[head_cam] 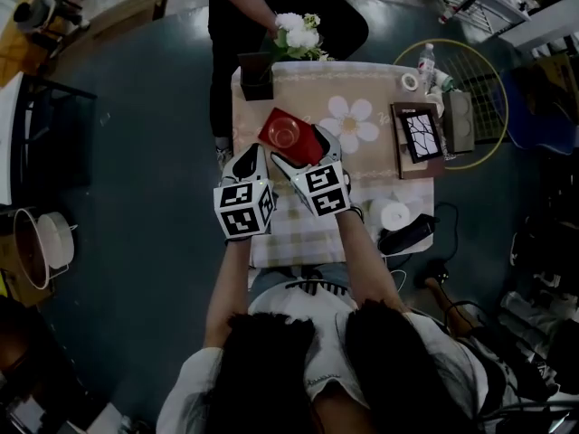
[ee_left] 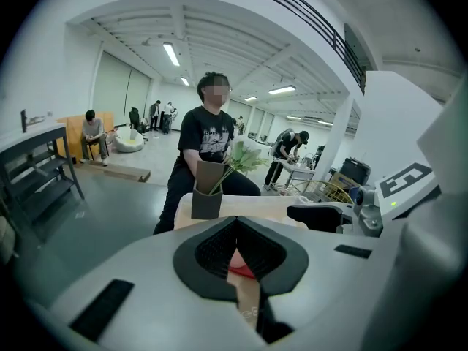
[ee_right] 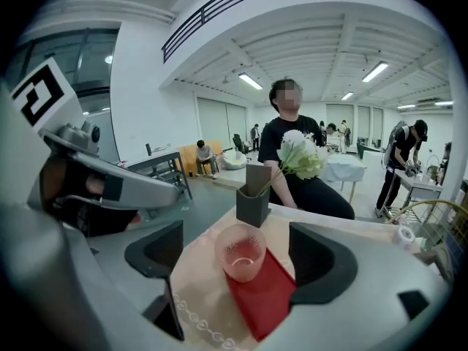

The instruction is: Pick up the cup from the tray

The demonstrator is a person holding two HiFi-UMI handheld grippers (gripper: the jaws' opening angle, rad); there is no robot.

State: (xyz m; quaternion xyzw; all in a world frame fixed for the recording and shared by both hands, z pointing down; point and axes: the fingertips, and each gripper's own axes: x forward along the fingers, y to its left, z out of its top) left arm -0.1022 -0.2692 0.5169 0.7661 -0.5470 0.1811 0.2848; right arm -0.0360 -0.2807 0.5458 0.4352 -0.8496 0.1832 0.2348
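A clear cup (head_cam: 284,135) (ee_right: 242,251) stands upright on a red tray (head_cam: 303,143) (ee_right: 265,292) near the left side of the flower-print table (head_cam: 371,89). My right gripper (head_cam: 304,150) (ee_right: 240,260) is open, one jaw on each side of the cup, and neither pad touches it. My left gripper (head_cam: 252,157) (ee_left: 235,229) hangs just left of the tray with its jaws shut and nothing in them. Through the small gap under its pads a bit of the red tray (ee_left: 242,272) shows. The cup is hidden in the left gripper view.
A dark vase (head_cam: 256,73) (ee_right: 253,194) (ee_left: 207,198) with white flowers stands behind the tray. A person (head_cam: 271,7) sits at the table's far side. To the right are a picture frame (head_cam: 418,134), a bottle (head_cam: 427,61) and a white roll (head_cam: 394,215).
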